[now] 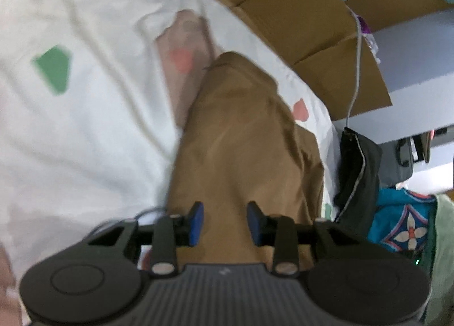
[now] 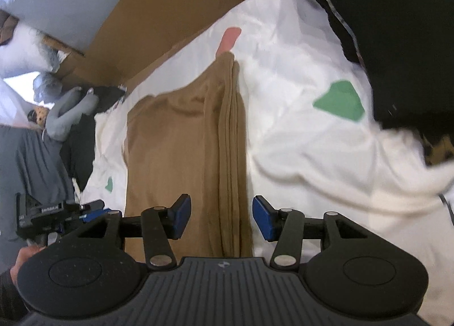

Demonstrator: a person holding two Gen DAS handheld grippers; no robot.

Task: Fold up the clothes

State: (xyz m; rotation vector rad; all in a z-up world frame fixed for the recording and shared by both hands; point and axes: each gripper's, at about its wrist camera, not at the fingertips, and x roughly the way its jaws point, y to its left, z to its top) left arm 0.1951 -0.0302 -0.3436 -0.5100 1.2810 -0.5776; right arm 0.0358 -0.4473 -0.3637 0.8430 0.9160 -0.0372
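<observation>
A tan garment (image 1: 241, 141) lies folded into a long narrow strip on a white sheet (image 1: 85, 127) printed with green and pink shapes. My left gripper (image 1: 225, 222) hovers over its near end, blue pads apart and the cloth lying below them, not pinched. In the right wrist view the same garment (image 2: 176, 155) shows several stacked folds along its right edge. My right gripper (image 2: 221, 218) stands open above that folded edge, holding nothing. The left gripper (image 2: 95, 212) appears at the lower left of this view, held by a hand (image 2: 24, 255).
Cardboard boxes (image 1: 298, 14) line the far side of the sheet, with a white cable (image 1: 357, 70) hanging over them. A black bag (image 1: 357, 172) and a teal patterned cloth (image 1: 403, 221) lie at the right. A black cloth (image 2: 397, 28) and grey garments (image 2: 28, 155) flank the sheet (image 2: 312, 155).
</observation>
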